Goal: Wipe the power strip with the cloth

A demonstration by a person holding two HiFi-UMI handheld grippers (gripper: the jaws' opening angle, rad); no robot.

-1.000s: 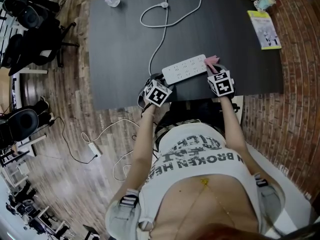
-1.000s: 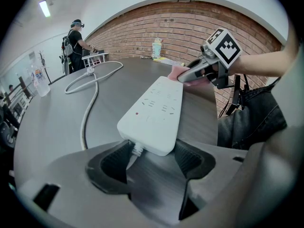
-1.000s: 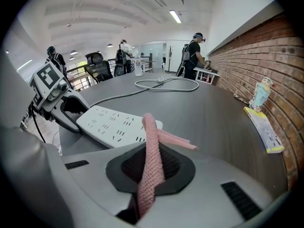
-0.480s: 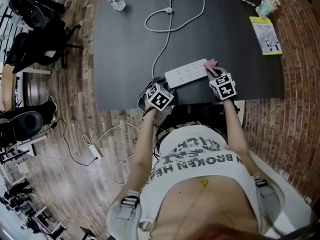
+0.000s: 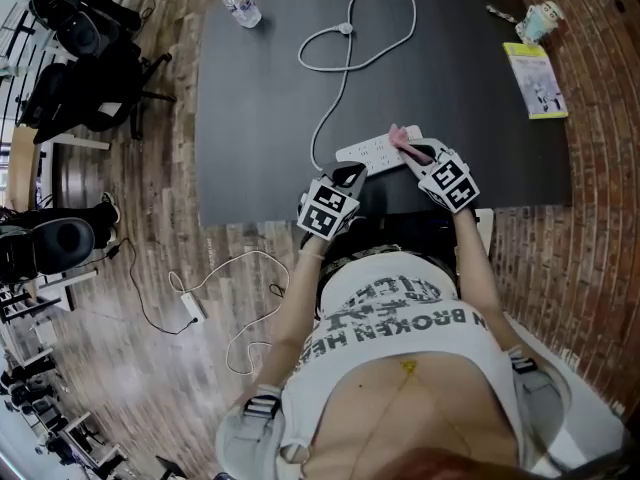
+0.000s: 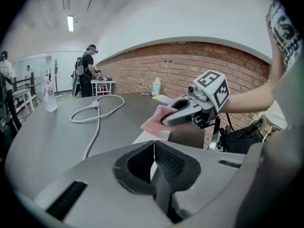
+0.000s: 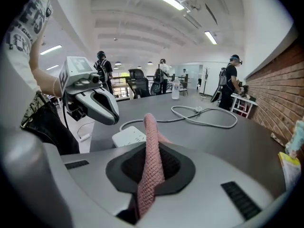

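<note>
My left tongs [image 6: 153, 148] just closed, empty | my right tongs [image 7: 153, 151] clamp pink cloth [image 7: 150, 125] | power strip [image 5: 370, 149] flat on table [image 5: 260, 88], 12 o'clock of both, long axis 8-to-2 | right nearer, at 2 o'clock end

Left gripper [image 5: 350, 173] just closed (empty); right gripper [image 5: 413, 152] clamped.

Power strip [image 6: 144, 137] mostly hidden behind left gripper [image 6: 153, 148], booklet [image 5: 541, 80] print too small to read

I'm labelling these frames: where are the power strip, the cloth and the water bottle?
power strip [image 5: 372, 147], head view, middle of its white top face.
cloth [image 7: 150, 151], right gripper view, the fold pinched between the jaws.
water bottle [image 5: 243, 7], head view, its clear body.
</note>
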